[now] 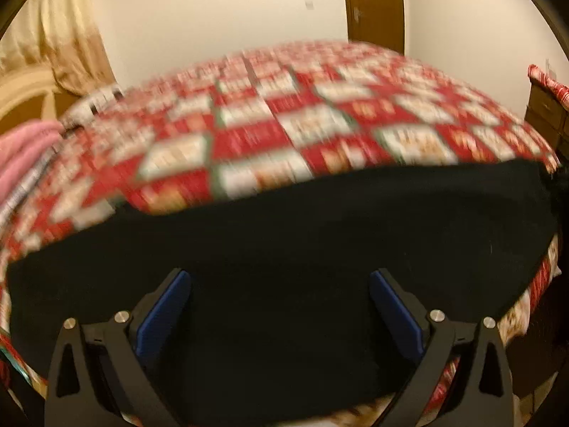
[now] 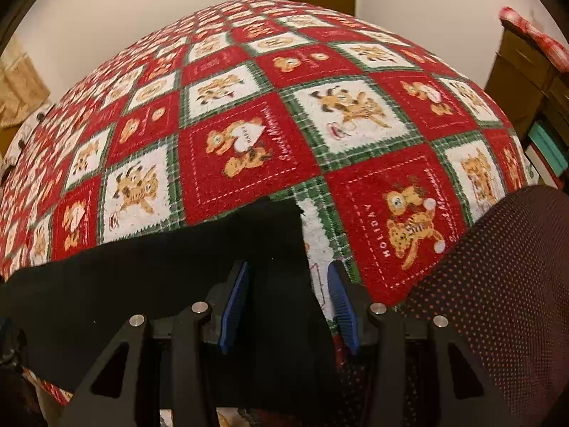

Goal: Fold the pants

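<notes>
Work surface: a bed covered with a red, white and green checked blanket (image 2: 245, 149) printed with bear motifs; it fills most of both wrist views.
Pants (image 1: 302, 220): black fabric, lying flat on the near part of the blanket. In the left wrist view the fabric runs as a wide band across the frame, from the left edge almost to the right edge. In the right wrist view its end edge and corner lie just ahead of the fingers, with bare blanket to the right of them.
Left gripper (image 1: 281, 277): jaws stand wide apart, poised over the middle of the black fabric; the blue pads (image 1: 165, 306) press on nothing. The view is motion-blurred, so contact of the fingertips with the cloth cannot be told.
Right gripper (image 2: 288, 274): jaws partly apart. The left pad sits over the black fabric; the right pad sits over the blanket just beyond the fabric's end edge. The pads do not press on the cloth.
Dotted fabric (image 2: 498, 284): dark material with small red dots, at the lower right of the right wrist view, beside the right finger.
Background: pale wall, a brown door (image 1: 373, 3), cream curtains (image 1: 57, 28) at left.
</notes>
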Demonstrator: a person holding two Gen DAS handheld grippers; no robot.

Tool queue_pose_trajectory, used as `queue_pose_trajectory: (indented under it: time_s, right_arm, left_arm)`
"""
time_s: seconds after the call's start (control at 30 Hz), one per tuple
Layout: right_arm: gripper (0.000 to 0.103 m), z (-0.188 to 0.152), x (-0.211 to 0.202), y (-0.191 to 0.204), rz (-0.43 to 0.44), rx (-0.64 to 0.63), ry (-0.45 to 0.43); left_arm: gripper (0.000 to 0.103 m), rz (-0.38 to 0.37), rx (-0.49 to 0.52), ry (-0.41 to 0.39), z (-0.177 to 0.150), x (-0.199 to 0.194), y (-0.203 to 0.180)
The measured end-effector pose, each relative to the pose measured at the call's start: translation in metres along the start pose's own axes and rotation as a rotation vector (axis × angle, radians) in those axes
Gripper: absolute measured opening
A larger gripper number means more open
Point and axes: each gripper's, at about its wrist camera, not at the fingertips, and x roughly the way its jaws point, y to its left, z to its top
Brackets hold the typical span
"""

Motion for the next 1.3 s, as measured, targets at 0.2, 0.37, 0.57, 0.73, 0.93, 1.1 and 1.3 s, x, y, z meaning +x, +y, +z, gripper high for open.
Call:
queue_pose_trajectory:
  time_s: [0.2,0.37,0.57,0.73,0.93,1.1,1.3]
  right_arm:
    - [0.015,-0.009,-0.021,0.005,0.142,-0.026,-0.009]
    - [0.015,-0.009,-0.042,-0.017,0.125,0.03,-0.098]
    - [0.015,-0.011,-0.024,-0.009,0.093,0.062,-0.046]
    - [0.014,-0.009,-0.084,0.038,0.2,0.029,-0.138]
    - [0.014,-0.023,-0.117,0.158,0.395,-0.152,-0.145]
    - [0.017,-0.055,-0.092,0.25,0.527,-0.266,-0.085]
    - [0.029,-0.087,-0.039,0.302,0.75,-0.237,0.081]
  left_arm:
    - [0.103,-0.023,0.036,-0.008,-0.01,-0.007,-0.008]
    - [0.103,-0.031,0.068,0.001,-0.018,-0.008,-0.01]
    - [0.103,-0.05,0.064,0.014,-0.014,-0.011,-0.008]
    - [0.103,-0.036,0.018,-0.068,-0.004,-0.033,0.018]
    - [0.103,-0.052,-0.133,-0.135,0.004,-0.049,0.067]
    - [0.103,-0.042,-0.2,-0.117,-0.002,-0.043,0.089]
    - [0.103,-0.029,-0.215,-0.086,-0.014,-0.036,0.104]
